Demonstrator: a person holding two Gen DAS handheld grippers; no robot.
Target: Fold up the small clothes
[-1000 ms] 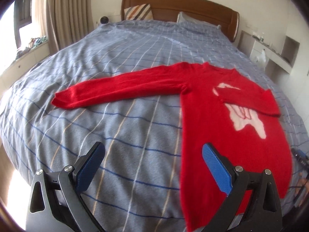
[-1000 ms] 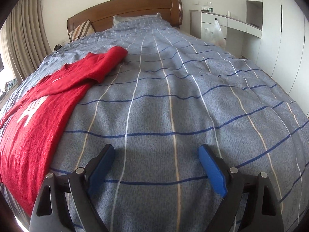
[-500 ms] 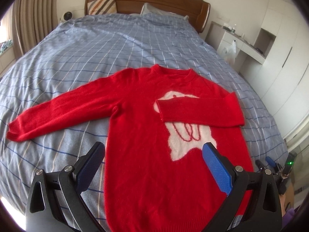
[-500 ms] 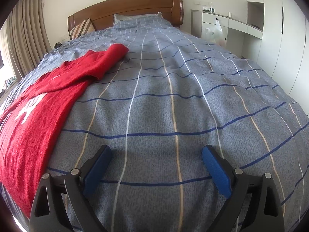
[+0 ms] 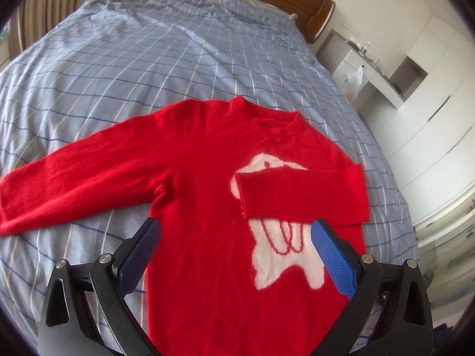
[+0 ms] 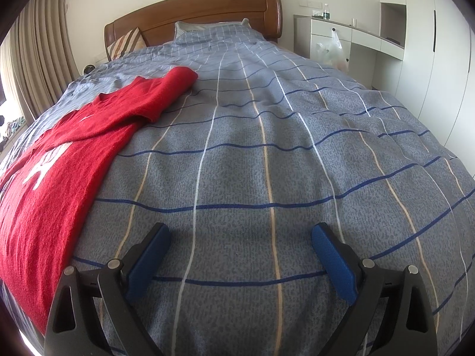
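A small red sweater with a white animal figure lies flat on the blue checked bedcover. Its right sleeve is folded across the chest; its left sleeve stretches out to the left. My left gripper is open and empty, held above the sweater's body. In the right wrist view the sweater lies at the left. My right gripper is open and empty, low over bare bedcover to the right of the sweater.
A wooden headboard and pillows stand at the far end of the bed. White cabinets and a desk with a plastic bag line the right wall. Curtains hang at the left.
The left gripper has swung right and forward, from over the bedcover beside the sweater to above the sweater's body. The right gripper has barely moved. The sweater lies as before.
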